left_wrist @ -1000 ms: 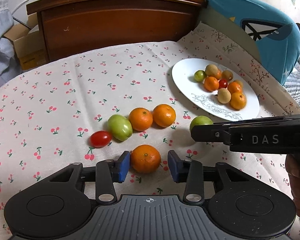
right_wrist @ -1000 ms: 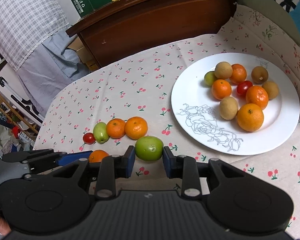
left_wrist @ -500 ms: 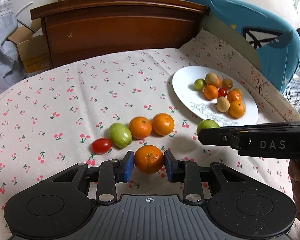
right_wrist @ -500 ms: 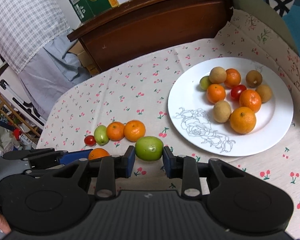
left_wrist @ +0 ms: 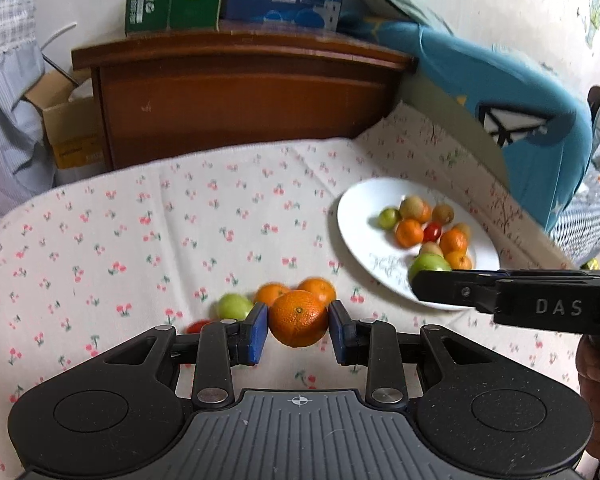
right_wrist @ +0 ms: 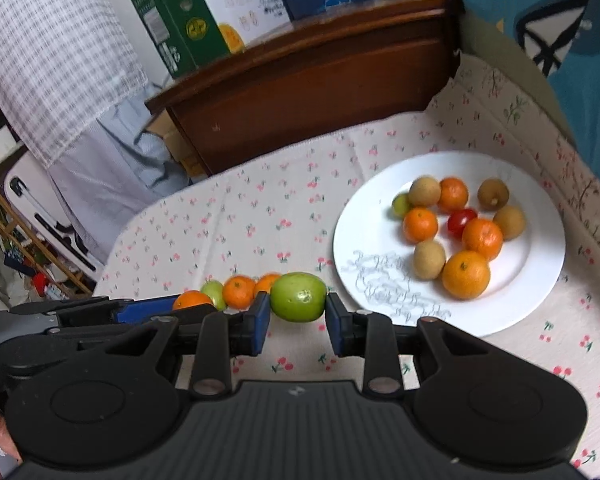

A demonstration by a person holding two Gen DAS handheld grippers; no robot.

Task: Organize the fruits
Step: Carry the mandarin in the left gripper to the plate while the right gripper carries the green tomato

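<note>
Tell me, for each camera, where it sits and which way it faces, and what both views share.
Left wrist: sits on the left gripper, faces forward and down over its held orange; the right gripper and a hand show.
Right wrist: sits on the right gripper, faces forward and down over its green fruit; the left gripper shows at lower left.
Shared: the plate, the cloth, the headboard.
</note>
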